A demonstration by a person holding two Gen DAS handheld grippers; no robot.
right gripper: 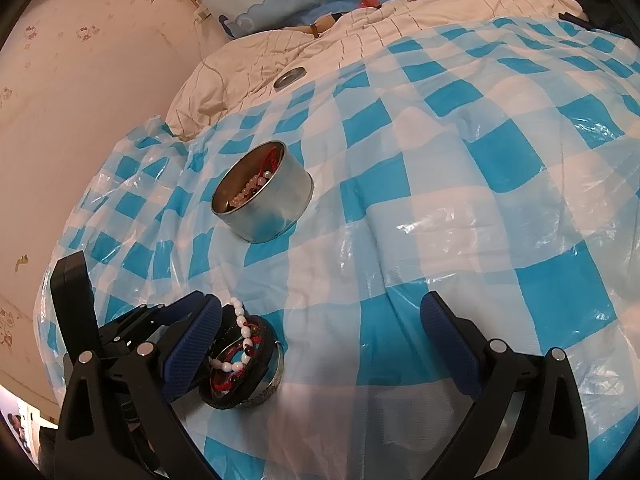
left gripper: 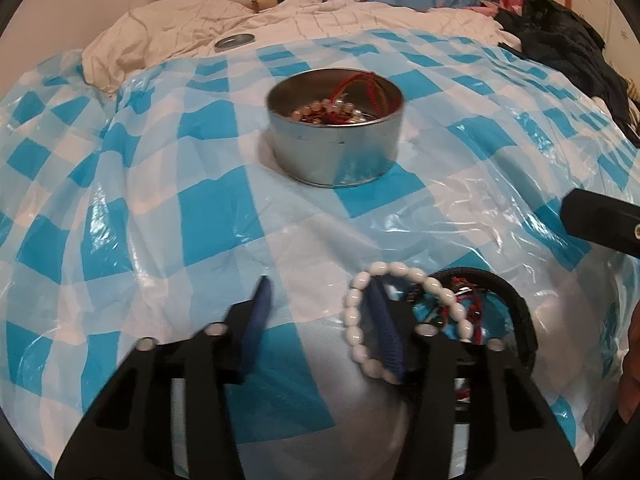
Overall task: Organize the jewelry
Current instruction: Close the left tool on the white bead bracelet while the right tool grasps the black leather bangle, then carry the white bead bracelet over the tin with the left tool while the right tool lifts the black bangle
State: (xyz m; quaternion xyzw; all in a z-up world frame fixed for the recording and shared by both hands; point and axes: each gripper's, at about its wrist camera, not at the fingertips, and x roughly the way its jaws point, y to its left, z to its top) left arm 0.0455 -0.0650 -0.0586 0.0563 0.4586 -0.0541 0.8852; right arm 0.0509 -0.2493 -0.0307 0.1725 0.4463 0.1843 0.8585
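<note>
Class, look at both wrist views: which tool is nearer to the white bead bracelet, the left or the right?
Left. The left tool has one finger threaded through the white bead bracelet. The right tool stands open beside the pile, and the bracelet lies outside its gap.

Tin (left gripper: 335,136) on sheet (left gripper: 160,208); bracelets (left gripper: 448,312) nearer, lid (left gripper: 234,41) behind.

shiny metal tin (left gripper: 335,148), glossy plastic sheet (left gripper: 200,216)

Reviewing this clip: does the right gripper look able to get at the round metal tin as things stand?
Probably yes. The right gripper stands open and empty, and only bare checkered plastic sheet lies between it and the tin. The left gripper and the white bead bracelet sit off to one side, clear of that line.
</note>
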